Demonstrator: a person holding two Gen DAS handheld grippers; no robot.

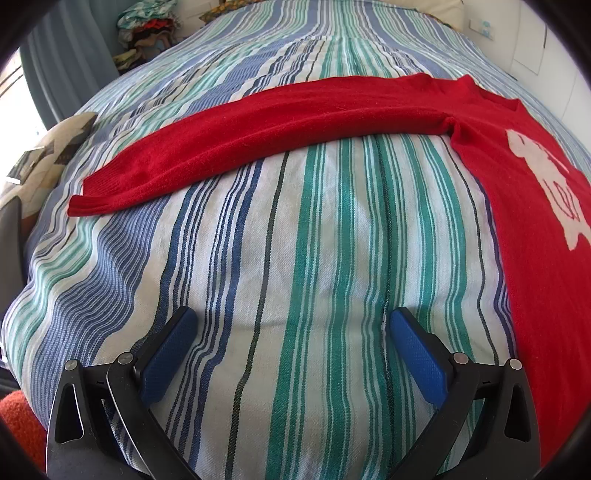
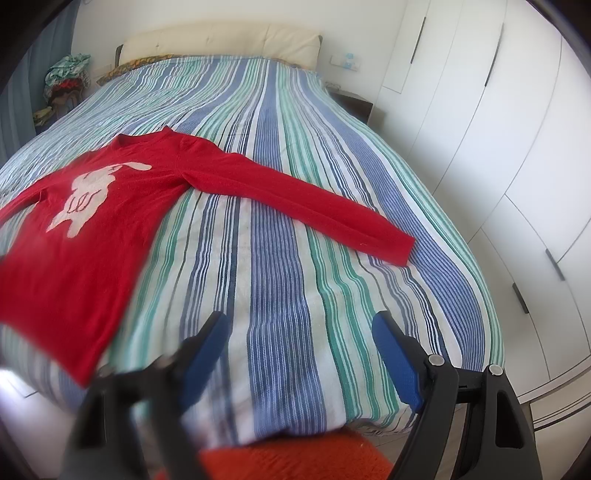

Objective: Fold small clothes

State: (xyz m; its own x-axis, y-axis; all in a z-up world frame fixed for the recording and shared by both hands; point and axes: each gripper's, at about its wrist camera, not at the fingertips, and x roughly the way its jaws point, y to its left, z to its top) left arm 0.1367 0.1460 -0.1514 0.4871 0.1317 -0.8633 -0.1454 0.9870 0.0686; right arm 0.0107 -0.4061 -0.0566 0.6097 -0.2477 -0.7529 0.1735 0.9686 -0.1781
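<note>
striped bedspread [image 2: 280, 258], red sweater [image 2: 85, 221] flat, unlabelled

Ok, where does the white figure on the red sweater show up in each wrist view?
Left wrist: the white figure sits at the far right edge, on the red knitted sweater, partly cut off.
Right wrist: the figure lies centre-left, on the sweater's chest.
Shared landmark: the cluttered pile of clothes beside the bed at upper left.

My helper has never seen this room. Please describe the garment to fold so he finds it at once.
Look at the striped bedspread. On it lies a red sweater, flat, both sleeves spread out. Its white figure on the chest is unique.
</note>
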